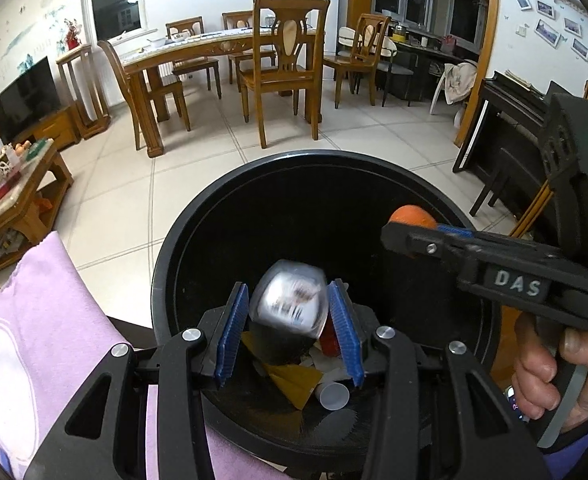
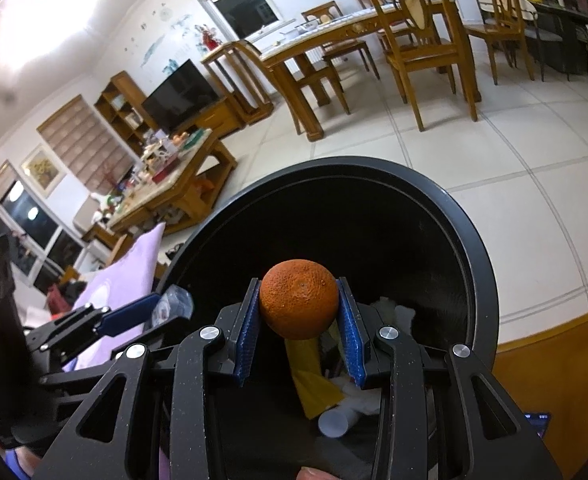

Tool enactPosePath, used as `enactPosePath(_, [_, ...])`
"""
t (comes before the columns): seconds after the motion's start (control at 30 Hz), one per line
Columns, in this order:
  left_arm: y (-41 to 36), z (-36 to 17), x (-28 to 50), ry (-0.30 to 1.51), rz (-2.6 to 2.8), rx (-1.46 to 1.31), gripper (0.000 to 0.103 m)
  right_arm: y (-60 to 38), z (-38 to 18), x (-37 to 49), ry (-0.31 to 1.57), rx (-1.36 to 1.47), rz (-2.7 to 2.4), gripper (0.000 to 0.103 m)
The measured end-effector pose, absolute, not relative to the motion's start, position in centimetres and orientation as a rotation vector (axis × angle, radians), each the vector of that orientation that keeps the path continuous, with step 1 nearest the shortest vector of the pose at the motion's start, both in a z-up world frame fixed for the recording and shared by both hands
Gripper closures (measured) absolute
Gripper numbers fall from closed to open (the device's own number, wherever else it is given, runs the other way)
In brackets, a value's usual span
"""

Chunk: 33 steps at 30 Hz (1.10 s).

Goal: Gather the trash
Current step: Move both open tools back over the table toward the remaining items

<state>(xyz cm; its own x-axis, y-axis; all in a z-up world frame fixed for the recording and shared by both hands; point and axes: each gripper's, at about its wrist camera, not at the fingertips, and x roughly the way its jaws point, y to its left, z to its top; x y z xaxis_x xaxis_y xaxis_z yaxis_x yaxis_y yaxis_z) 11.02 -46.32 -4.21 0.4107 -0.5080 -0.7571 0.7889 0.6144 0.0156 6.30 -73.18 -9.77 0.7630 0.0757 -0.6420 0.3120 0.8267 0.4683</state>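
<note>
The orange (image 2: 298, 304) sits pinched between the two blue pads of the right gripper (image 2: 300, 316), round and with no long axis to speak of, and it hangs directly above the open mouth of the black bin (image 2: 482, 264), inside the rim rather than over the floor. The other piece of trash, a blurred silvery-white packet (image 1: 289, 300), lies between the pads of the left gripper (image 1: 289, 320); the pads stand at a narrow gap and appear to touch its sides, though the blur makes it hard to say whether they are pressing it or letting it go. It too is above the bin's opening, nearer the close wall than the orange. Below both lie a yellow wrapper (image 1: 294, 384), a small white cup (image 1: 332, 396) and scraps of paper on the bin's bottom. Seen from the left wrist, the right gripper reaches in from the right side, a hand (image 1: 550, 372) on its trigger. Since each item already has only the bin beneath it, the next move likely calls for nothing more than widening the fingers. A purple cloth (image 1: 45, 340) lies beside the bin.
</note>
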Motion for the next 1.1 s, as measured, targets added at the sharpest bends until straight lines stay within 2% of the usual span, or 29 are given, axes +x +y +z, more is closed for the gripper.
enactPosePath(0.03, [-46.3, -4.1, 10.9, 0.788, -0.847, 0.406, 0.057, -73.2, -9.8, 6.3, 0.702, 0.595, -0.143, 0.065])
enactPosePath(0.13, [-46.0, -3.5, 10.2, 0.764, -0.840, 0.408, 0.036, -73.2, -9.7, 6.1, 0.694, 0.598, -0.147, 0.064])
enactPosePath(0.17, [-45.8, -3.2, 10.1, 0.753, -0.837, 0.409, 0.032, -72.9, -9.5, 6.1, 0.688, 0.598, -0.147, 0.058])
enactPosePath(0.23, [-45.1, -2.5, 9.6, 0.739, -0.841, 0.411, 0.032, -72.7, -8.9, 6.1, 0.676, 0.595, -0.151, 0.047])
enactPosePath(0.27, [-44.6, -2.2, 9.5, 0.736, -0.843, 0.407, 0.032, -72.3, -8.6, 6.1, 0.673, 0.594, -0.151, 0.046])
enactPosePath(0.47, [-40.4, -0.2, 8.9, 0.728, -0.836, 0.360, 0.032, -69.4, -7.1, 6.4, 0.672, 0.565, -0.120, 0.046])
enactPosePath(0.6, [-34.9, 0.7, 8.9, 0.733, -0.796, 0.314, 0.032, -65.5, -6.0, 7.3, 0.695, 0.513, -0.061, 0.046])
enactPosePath(0.87, [-17.5, 1.1, 10.7, 0.774, -0.523, 0.187, 0.032, -54.0, -4.1, 10.4, 0.760, 0.375, 0.117, 0.046])
enactPosePath(1.03, [-8.7, -0.6, 10.8, 0.813, -0.343, 0.198, 0.033, -45.8, -3.3, 11.8, 0.806, 0.263, 0.258, 0.045])
enactPosePath(1.1, [-7.0, -1.7, 11.0, 0.855, -0.319, 0.206, 0.033, -41.9, -3.0, 12.3, 0.827, 0.201, 0.337, 0.028])
